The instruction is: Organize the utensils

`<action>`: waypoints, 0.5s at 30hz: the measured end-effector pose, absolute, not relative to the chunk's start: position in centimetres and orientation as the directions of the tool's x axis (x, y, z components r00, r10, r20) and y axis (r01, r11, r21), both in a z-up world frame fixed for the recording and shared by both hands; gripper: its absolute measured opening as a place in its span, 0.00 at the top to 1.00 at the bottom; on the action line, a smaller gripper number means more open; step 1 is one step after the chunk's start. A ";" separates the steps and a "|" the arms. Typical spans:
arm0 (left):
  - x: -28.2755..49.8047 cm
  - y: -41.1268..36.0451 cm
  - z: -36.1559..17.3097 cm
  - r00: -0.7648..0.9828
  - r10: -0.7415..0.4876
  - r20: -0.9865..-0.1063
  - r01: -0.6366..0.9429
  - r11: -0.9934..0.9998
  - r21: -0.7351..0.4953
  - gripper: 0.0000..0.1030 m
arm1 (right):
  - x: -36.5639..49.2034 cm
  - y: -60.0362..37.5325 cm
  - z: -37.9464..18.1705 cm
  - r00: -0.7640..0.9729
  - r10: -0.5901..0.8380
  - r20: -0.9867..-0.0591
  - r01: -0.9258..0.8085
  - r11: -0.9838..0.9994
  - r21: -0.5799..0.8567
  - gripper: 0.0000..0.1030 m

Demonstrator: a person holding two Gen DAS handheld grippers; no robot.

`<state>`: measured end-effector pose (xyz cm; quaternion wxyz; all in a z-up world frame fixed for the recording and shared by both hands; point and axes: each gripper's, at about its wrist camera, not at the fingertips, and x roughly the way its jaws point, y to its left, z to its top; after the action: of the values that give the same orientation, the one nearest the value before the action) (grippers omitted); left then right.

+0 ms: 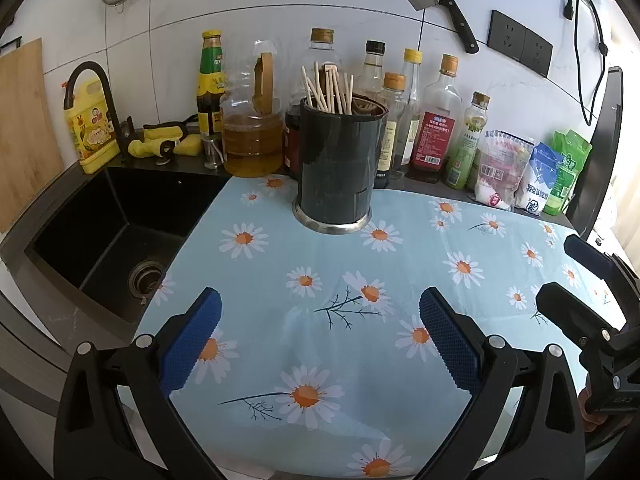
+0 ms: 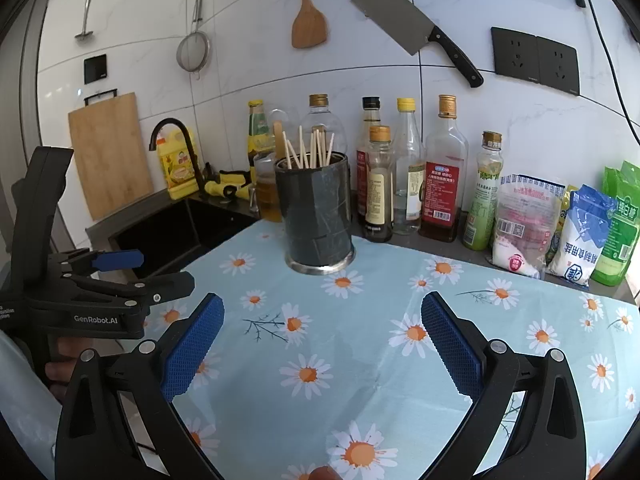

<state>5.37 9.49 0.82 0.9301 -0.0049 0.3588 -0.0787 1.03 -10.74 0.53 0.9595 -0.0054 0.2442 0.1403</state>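
A dark round utensil holder stands on the blue daisy cloth, with several wooden chopsticks upright in it. It also shows in the right wrist view with the chopsticks. My left gripper is open and empty, low over the cloth, well in front of the holder. My right gripper is open and empty, also in front of the holder. The left gripper shows at the left of the right wrist view; the right gripper's fingers show at the right edge of the left wrist view.
A black sink with a faucet lies left of the cloth. Bottles and bags line the back wall. A cleaver, wooden spatula, strainer and cutting board hang on the wall.
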 end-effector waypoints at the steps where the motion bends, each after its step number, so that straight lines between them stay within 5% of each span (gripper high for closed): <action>1: 5.4 9.6 0.8 0.729 -0.152 -0.668 0.144 0.987 -0.067 0.06 | 1.0 -10.7 0.5 0.842 0.267 -0.470 -0.271 0.961 0.060 0.08; 15: 5.9 9.7 0.7 0.725 -0.164 -0.669 0.152 0.985 -0.076 0.06 | 1.4 -10.5 0.5 0.841 0.270 -0.469 -0.275 0.960 0.060 0.08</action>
<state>5.93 9.68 0.74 0.9287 -0.0080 0.3608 -0.0852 1.40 -10.47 0.48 0.9594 -0.0050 0.2436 0.1418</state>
